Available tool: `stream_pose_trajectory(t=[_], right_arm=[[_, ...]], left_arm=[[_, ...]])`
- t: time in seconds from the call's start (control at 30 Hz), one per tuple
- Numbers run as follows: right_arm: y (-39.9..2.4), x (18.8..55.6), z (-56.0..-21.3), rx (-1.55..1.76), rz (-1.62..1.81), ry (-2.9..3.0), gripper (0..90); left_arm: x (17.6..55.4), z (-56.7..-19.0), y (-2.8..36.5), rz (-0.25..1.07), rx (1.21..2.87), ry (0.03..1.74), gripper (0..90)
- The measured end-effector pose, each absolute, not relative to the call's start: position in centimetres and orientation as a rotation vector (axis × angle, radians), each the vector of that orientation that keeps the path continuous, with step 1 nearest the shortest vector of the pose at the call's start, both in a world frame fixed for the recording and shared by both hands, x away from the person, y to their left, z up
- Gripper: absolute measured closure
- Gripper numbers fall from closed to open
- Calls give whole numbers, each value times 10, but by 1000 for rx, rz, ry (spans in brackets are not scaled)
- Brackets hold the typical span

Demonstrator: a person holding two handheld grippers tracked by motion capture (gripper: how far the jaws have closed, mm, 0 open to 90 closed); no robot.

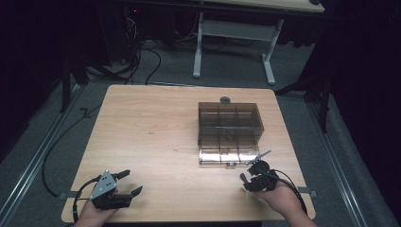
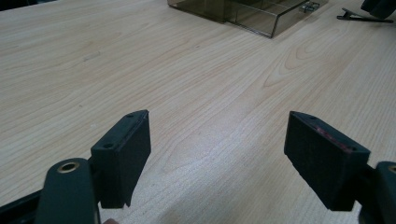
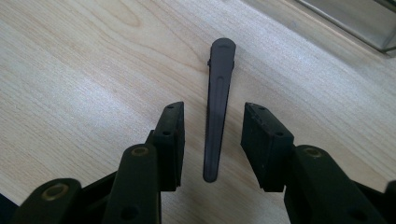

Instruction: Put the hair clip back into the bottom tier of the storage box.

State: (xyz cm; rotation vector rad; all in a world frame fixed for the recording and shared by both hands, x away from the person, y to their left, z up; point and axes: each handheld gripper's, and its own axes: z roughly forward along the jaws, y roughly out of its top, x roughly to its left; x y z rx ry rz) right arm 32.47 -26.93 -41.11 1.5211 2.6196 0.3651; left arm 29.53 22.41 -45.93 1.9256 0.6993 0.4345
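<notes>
A slim dark hair clip (image 3: 218, 107) lies flat on the wooden table (image 1: 156, 127), just in front of a smoky clear compartment box (image 1: 229, 124). My right gripper (image 3: 213, 109) is open and straddles the clip's rear half, with a gap between each pad and the clip. In the high view the right gripper (image 1: 255, 177) sits near the table's front right, with the clip (image 1: 259, 157) pointing from it toward the box. My left gripper (image 1: 132, 182) rests at the front left, open wide with nothing between its fingers. In the left gripper view its jaws (image 2: 218, 119) frame bare wood.
The box's low clear front section (image 1: 227, 156) juts toward me. A small round dark object (image 1: 225, 100) sits at the table's far edge. Cables (image 1: 151, 56) and a white-legged desk (image 1: 236, 28) stand on the floor behind. The box (image 2: 247, 11) and clip (image 2: 359, 17) lie far ahead of the left gripper.
</notes>
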Motion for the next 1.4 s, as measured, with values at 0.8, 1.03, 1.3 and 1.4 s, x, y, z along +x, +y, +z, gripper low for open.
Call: stream_pose_trajectory(t=[0.8, 1.03, 1.3, 1.4], right_arm=[[-261, 346, -408, 1520, 201, 2729, 662], [-256, 355, -405, 1513, 166, 2751, 694], [-252, 363, -409, 1518, 95, 2757, 743], [-251, 365, -409, 1498, 79, 2763, 751]], left_arm=[[296, -459, 224, 430, 1922, 696, 233], [296, -459, 224, 427, 1922, 695, 233], [296, -459, 224, 427, 1922, 691, 232], [296, -459, 224, 428, 1922, 690, 232]])
